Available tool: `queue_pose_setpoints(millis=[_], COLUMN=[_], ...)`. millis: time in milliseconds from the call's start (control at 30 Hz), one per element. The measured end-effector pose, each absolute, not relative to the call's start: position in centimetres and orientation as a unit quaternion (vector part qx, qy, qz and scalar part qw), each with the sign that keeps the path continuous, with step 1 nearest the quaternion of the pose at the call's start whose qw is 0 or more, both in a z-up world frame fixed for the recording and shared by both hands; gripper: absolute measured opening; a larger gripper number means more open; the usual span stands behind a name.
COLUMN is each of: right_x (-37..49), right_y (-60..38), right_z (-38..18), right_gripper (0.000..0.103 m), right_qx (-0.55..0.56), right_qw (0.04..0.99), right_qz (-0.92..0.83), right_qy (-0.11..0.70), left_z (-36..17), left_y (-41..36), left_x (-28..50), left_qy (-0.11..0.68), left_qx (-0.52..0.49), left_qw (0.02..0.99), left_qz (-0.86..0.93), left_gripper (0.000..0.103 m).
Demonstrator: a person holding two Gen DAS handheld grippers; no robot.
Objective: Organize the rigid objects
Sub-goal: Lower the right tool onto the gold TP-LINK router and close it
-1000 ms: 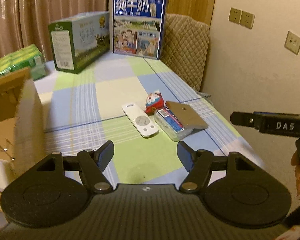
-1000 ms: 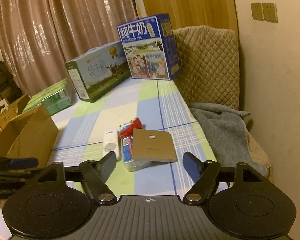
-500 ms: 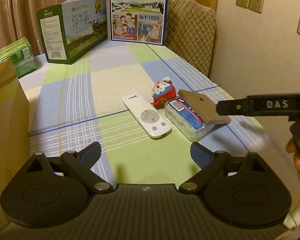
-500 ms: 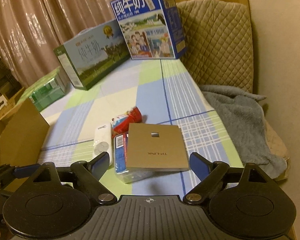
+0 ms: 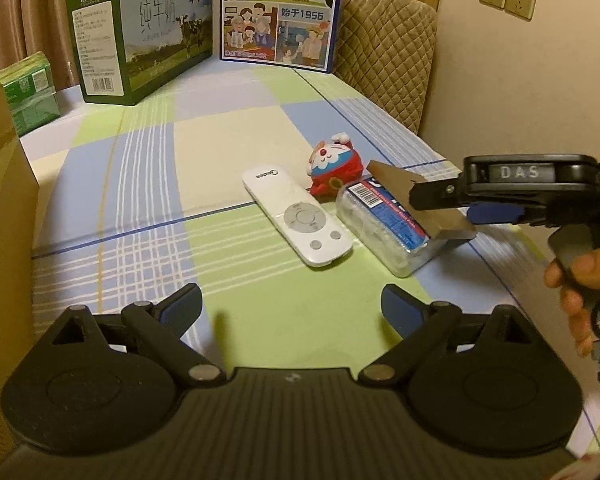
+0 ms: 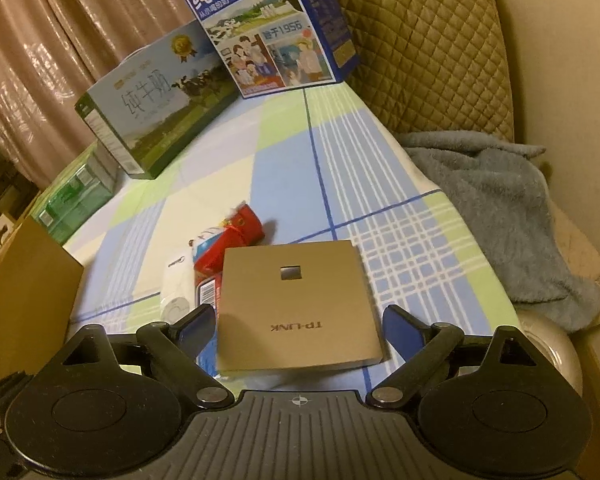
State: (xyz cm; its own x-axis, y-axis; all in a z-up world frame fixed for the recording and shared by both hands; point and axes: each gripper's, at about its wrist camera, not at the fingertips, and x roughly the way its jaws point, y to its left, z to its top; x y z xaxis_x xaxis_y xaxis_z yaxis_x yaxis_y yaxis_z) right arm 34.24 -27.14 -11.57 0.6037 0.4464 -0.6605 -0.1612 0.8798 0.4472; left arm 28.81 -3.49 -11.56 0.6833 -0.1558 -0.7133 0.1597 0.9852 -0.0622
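- On the checked tablecloth (image 5: 148,184) ahead of you lie four small items in one cluster: a white remote control (image 5: 296,216), a red and white cartoon toy (image 5: 334,168), a clear plastic pack with a blue label (image 5: 384,224) and a flat tan TP-LINK box (image 6: 296,308).
- Your left gripper (image 5: 292,304) hangs above bare cloth short of the cluster. Its jaws are spread wide, with nothing between them.
- Your right gripper (image 6: 296,324) is over the tan box. Its jaws are opening, and the near part of the box lies between the two blue pads (image 6: 196,326) without either pad pressing on it.
- The tan box rests tilted, one edge propped on the clear pack, which lies just beside the remote control.
- The toy lies at the far end of the pack, touching or nearly touching the remote; which of the two cannot be told.
- Your right hand (image 5: 580,284) grips the handle of its tool at the right edge of the left wrist view.
- At the far end of the table stand a green milk carton case (image 5: 140,36) and a blue milk carton case (image 5: 280,12), upright and side by side.
- A cardboard box (image 5: 4,216) stands at the left, with a green shrink-wrapped pack (image 5: 28,92) beyond it.
- A grey towel (image 6: 508,208) lies on a quilted seat (image 6: 420,48) off the right edge of the table.
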Motion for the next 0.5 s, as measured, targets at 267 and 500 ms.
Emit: queue_pose_setpoints(millis=[267,500], right_x=[34.65,34.79], right_y=[-26.74,-26.71], right_z=[-11.82,-11.67], right_gripper=[0.088,0.083], right_qx=[0.168,0.167], right_qw=[0.879,0.877], right_qz=[0.182,0.182], right_qy=[0.408,0.413], left_z=[-11.96,-12.17], left_y=[-3.33,-3.26], left_x=[29.03,29.07], left_qy=[0.398,0.401], left_qx=[-0.007,-0.012], left_qw=[0.913,0.912], left_qz=[-0.09,-0.088], left_gripper=[0.094,0.094])
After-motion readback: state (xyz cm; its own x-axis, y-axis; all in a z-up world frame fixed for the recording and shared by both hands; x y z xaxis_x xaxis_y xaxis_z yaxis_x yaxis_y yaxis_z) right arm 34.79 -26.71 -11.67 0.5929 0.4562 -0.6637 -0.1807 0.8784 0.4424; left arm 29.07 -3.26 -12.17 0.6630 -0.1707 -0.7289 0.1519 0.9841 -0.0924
